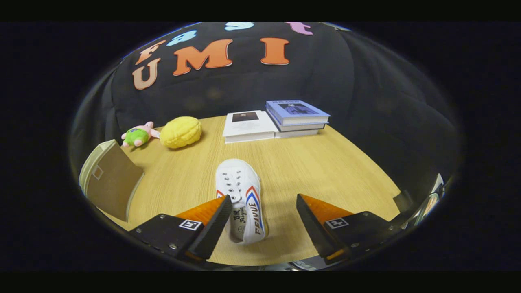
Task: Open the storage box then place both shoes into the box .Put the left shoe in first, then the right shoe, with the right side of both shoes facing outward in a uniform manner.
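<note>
A white canvas shoe (pixel 241 199) with red and blue side stripes lies on the wooden table (pixel 325 171), toe pointing away from me, heel opening toward me. My gripper (pixel 264 211) is open and hovers above it. The shoe sits close against the left finger (pixel 211 219); the right finger (pixel 313 219) stands well apart from it. At the left, beyond the left finger, a brown storage box (pixel 110 183) with a pale rim is partly in view; I cannot tell how its lid stands.
At the table's far side lie a white book (pixel 248 126) and a stack of blue-covered books (pixel 297 116). A yellow plush (pixel 181 131) and a small green and pink plush toy (pixel 138 135) sit at the far left, behind the box.
</note>
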`<action>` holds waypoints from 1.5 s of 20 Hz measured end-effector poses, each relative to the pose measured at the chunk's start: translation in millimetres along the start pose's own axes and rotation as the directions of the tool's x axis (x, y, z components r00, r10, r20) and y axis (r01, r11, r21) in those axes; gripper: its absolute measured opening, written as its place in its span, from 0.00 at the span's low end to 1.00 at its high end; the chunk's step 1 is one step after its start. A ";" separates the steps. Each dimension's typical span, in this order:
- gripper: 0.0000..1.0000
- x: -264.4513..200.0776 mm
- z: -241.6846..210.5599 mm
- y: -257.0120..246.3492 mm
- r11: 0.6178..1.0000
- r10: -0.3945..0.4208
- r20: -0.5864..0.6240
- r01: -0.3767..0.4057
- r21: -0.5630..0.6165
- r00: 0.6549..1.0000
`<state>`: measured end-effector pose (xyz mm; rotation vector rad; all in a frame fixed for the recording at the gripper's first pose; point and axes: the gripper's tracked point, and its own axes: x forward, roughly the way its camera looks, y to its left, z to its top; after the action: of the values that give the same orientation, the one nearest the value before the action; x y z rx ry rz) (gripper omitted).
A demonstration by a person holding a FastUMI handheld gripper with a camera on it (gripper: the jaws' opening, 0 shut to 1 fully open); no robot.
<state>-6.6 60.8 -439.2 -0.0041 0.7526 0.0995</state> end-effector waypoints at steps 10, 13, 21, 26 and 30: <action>0.58 41.4 -25.2 11.8 1.000 0.013 -0.111 -0.012 0.008 0.994; 0.40 42.6 -28.8 16.3 1.000 0.021 -0.125 -0.018 0.020 0.992; 0.00 25.2 -11.9 12.0 0.983 -0.040 -0.120 0.060 0.172 0.992; 0.00 -4.7 26.3 36.1 0.972 -0.036 -0.049 0.047 0.232 0.998; 0.00 -29.4 56.0 68.7 0.975 -0.032 0.010 0.029 0.222 0.999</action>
<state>3.9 128.8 -376.0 0.1973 0.7463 -0.0140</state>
